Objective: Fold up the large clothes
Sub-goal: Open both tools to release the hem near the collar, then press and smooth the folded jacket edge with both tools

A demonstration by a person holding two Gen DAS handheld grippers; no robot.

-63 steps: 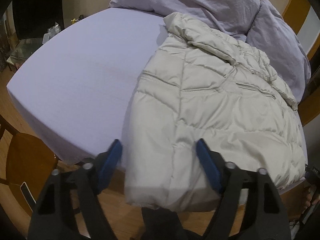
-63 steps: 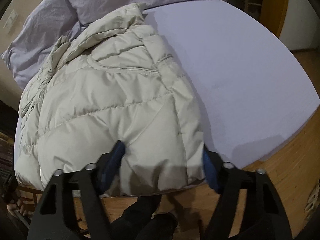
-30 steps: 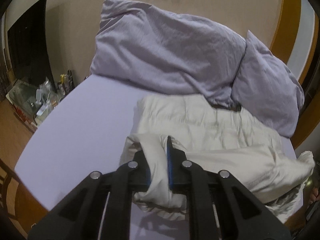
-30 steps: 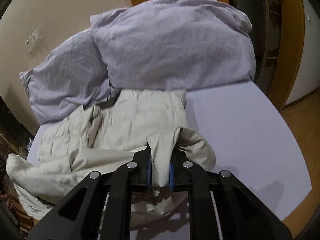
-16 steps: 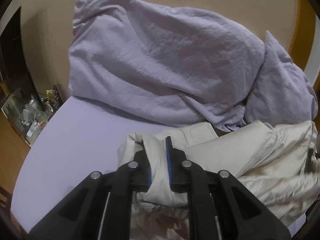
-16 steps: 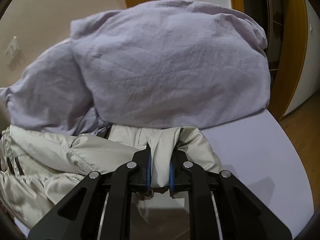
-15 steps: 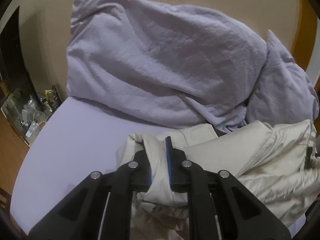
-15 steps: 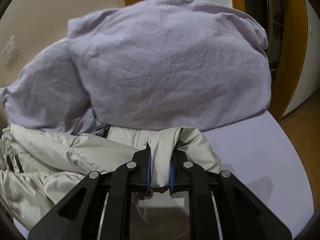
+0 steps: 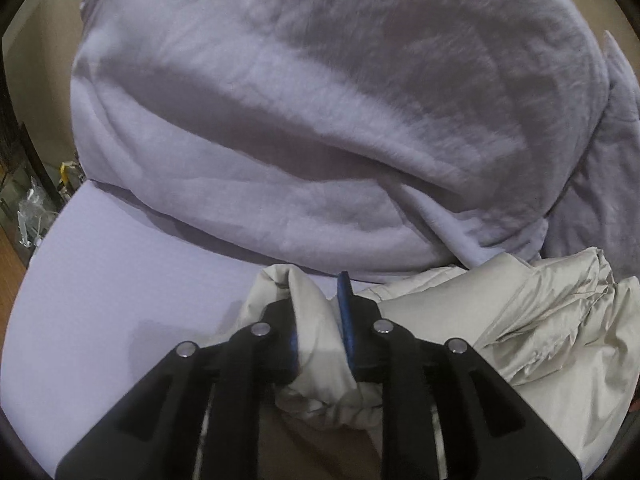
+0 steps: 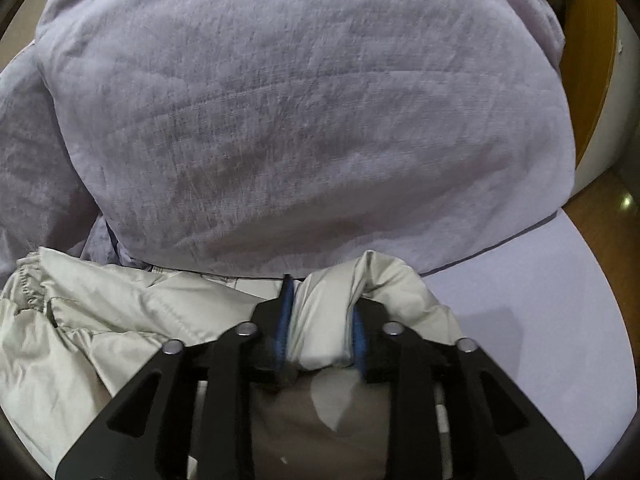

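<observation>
A cream quilted puffer jacket [image 9: 500,328] lies bunched on the lilac bed sheet [image 9: 100,280], close under the pillows. My left gripper [image 9: 318,320] is shut on one bunched corner of the jacket, and the cloth bulges between its blue pads. My right gripper [image 10: 320,312] is shut on the other corner of the jacket [image 10: 100,320], with a thick roll of fabric between its pads. The rest of the jacket spreads between the two grippers in loose folds.
A large lilac pillow [image 9: 320,120] fills the view just ahead of both grippers, and it also shows in the right wrist view [image 10: 300,120]. A second pillow [image 9: 600,200] lies beside it. Clutter [image 9: 36,208] stands left of the bed. A wooden door frame [image 10: 588,60] is at the right.
Both grippers, still holding the jacket's corners, have carried them further toward the pillows, which now fill the views. The jaws look slightly wider around the cloth.
</observation>
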